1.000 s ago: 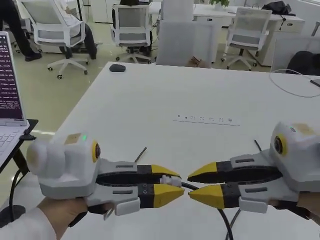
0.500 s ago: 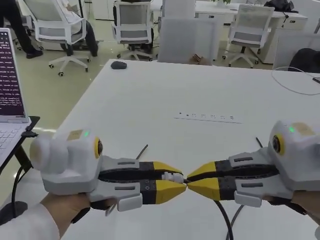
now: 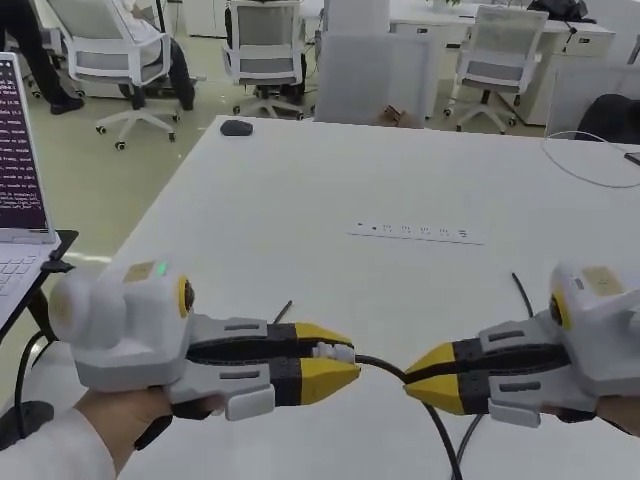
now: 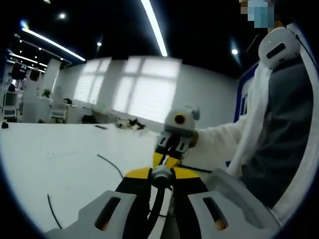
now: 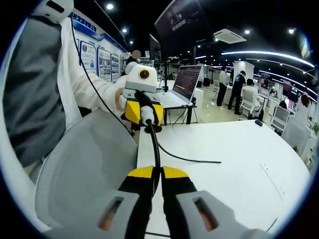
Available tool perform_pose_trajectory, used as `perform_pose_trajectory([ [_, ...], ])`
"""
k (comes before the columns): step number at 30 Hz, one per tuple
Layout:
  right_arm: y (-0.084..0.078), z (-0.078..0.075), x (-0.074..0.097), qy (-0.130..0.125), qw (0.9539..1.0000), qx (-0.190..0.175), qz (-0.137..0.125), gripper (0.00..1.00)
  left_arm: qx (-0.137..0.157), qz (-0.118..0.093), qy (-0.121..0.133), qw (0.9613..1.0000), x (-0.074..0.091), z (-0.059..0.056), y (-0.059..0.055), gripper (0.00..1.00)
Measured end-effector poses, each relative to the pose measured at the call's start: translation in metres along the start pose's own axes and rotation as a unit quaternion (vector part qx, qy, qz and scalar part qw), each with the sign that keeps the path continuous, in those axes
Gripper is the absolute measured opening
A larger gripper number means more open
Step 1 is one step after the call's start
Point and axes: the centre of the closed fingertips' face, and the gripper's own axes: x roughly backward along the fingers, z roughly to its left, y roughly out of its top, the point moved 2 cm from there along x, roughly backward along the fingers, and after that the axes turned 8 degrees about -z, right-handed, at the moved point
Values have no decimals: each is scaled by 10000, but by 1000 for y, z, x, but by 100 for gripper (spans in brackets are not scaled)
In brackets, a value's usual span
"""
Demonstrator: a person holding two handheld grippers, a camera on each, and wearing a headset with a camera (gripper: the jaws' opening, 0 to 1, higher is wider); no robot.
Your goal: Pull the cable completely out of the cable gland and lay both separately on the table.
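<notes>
The cable gland [image 3: 331, 351] sits between the tips of my left tool [image 3: 355, 359], which is closed on it and held up near the front edge of the table [image 3: 330, 180]. The black cable [image 3: 385, 367] leaves the gland toward my right and goes straight into my right tool [image 3: 408, 384], which is closed on the cable. So the cable's long axis follows the line between the two tools, and I judge the pull must go rightward along it, away from the gland
</notes>
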Motion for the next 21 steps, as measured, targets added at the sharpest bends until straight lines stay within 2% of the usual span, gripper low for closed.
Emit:
perform_pose_trajectory([
  [2, -9, -4, 4, -72, 9999, -28, 123, 3, 9, -18, -5, 10000, 0, 0, 1, 16],
  [13, -34, -15, 18, -417, 9980, -360, 303, 3, 175, -146, 2, 9997, 1, -1, 3, 16],
  [21, -40, -15, 18, -438, 9974, -427, 370, 3, 115, 2, 8, 9999, -1, -3, -2, 16],
])
